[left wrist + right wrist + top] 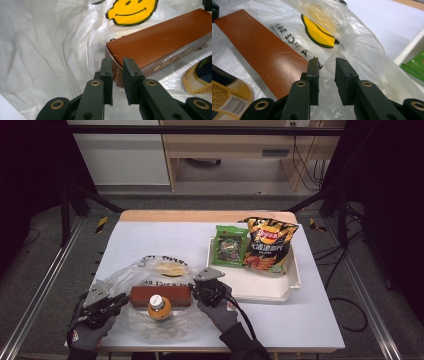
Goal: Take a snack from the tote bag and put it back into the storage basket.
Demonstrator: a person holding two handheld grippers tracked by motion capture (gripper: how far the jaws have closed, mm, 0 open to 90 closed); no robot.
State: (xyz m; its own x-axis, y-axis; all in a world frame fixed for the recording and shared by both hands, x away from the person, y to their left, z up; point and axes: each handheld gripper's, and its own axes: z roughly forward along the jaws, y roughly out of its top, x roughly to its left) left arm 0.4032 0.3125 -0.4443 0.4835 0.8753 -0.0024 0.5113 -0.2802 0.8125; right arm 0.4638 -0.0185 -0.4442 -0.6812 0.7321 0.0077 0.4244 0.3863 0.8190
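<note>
Here, in the high view, a clear plastic bag (150, 292) printed with a yellow smiley lies spread on the near part of the white table (165, 240). A long brown box (161, 295) lies in it, its long axis running across the table from one gripper to the other, and an orange bottle (159, 307) with a white cap sits just in front of the box. The left gripper (121, 301) is at the box's left end, the right gripper (196, 290) at its right end. Further back on the right, a white tray (295, 280) holds a green packet (229, 245) and a black-and-orange chip bag (269, 245) side by side.

In the left gripper view, the jaws stand a narrow gap apart around the near corner of the box (160, 47); whether they pinch box or bag film I cannot tell. The box runs away up and to the right.

In the right gripper view, the jaws are likewise nearly closed, with a fold of the bag (352, 42) rising between them; a firm pinch cannot be told. The box (262, 52) lies to their left, running away up-left.
</note>
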